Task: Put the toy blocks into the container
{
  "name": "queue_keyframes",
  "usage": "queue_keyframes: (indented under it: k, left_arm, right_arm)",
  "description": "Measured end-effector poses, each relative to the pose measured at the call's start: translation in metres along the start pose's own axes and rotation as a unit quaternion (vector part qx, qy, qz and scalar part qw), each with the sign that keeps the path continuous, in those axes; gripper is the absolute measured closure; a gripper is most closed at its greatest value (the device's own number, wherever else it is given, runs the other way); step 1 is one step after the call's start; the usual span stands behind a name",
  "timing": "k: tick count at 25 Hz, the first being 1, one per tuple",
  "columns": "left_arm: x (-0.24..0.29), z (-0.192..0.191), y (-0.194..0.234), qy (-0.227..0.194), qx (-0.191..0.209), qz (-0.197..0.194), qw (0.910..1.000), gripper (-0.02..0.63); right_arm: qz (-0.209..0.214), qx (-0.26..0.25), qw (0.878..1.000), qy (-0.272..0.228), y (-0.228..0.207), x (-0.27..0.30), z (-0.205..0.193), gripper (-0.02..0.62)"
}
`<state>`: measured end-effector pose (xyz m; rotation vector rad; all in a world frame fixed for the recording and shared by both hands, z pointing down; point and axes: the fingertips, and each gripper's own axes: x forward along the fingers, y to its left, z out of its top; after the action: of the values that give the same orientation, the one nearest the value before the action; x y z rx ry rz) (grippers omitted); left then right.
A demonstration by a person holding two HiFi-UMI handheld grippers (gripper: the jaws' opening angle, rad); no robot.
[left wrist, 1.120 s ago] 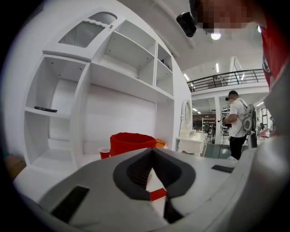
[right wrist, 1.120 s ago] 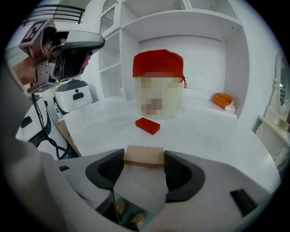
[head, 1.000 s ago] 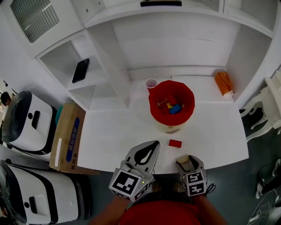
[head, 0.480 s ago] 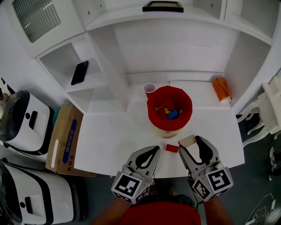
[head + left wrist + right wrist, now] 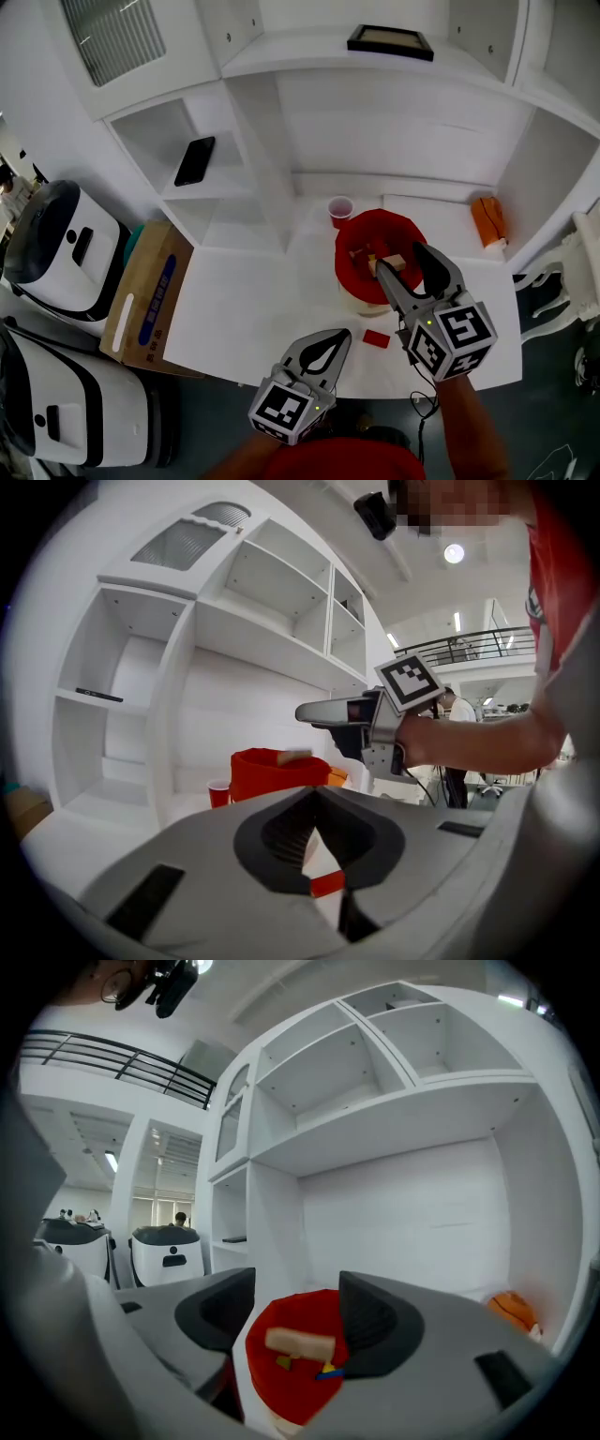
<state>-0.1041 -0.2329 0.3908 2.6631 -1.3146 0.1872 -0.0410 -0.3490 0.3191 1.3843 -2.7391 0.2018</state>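
Observation:
The red container point(image 5: 353, 236) stands on the white table point(image 5: 244, 300) with several coloured blocks inside. My right gripper point(image 5: 398, 259) hovers over its rim, jaws opening. A tan wooden block point(image 5: 395, 263) lies in the gap between them, over the container's mouth. In the right gripper view the tan block point(image 5: 300, 1342) sits just clear of both pads of the right gripper point(image 5: 295, 1302). A red block point(image 5: 376, 338) lies on the table near the front edge. My left gripper point(image 5: 333, 336) is shut and empty beside it. The red block point(image 5: 327, 884) shows just past the left gripper point(image 5: 316, 794).
A small red cup point(image 5: 340, 207) stands behind the container on its left. An orange object point(image 5: 488, 220) lies at the back right. A phone point(image 5: 195, 160) rests on a side shelf. A cardboard box point(image 5: 145, 300) and white machines point(image 5: 56, 253) stand left of the table.
My right gripper has risen from the table's front edge and moved forward over the red container, carrying the tan block. The left gripper has stayed near the front edge.

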Motion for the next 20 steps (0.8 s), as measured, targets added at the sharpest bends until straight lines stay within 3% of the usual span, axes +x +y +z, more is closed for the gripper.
queue_keyframes:
  k: [4,7,11,16,20]
  left_arm:
    - [0.008,-0.007,-0.001,0.0,0.023,-0.013,0.9996,0.591]
    - [0.017,-0.018,-0.005,0.018,0.026,-0.023,0.9992,0.591]
    - [0.031,-0.043,-0.014,0.054,0.027,-0.034,0.9976,0.542]
    - [0.05,-0.08,-0.026,0.107,0.02,-0.042,0.9931,0.419]
    - [0.066,-0.111,-0.026,0.165,0.009,-0.02,0.9861,0.345]
  right_arm:
    - [0.017,0.002,1.0,-0.007,0.007,-0.002,0.002,0.293]
    - [0.02,-0.012,0.999,-0.032,0.012,-0.019,0.013,0.394]
    - [-0.013,-0.032,0.998,-0.052,0.006,-0.047,0.019,0.586]
    - [-0.028,-0.028,0.998,-0.046,-0.001,-0.075,0.009,0.6]
    - [-0.04,-0.018,0.998,-0.045,-0.008,-0.096,0.003,0.6]
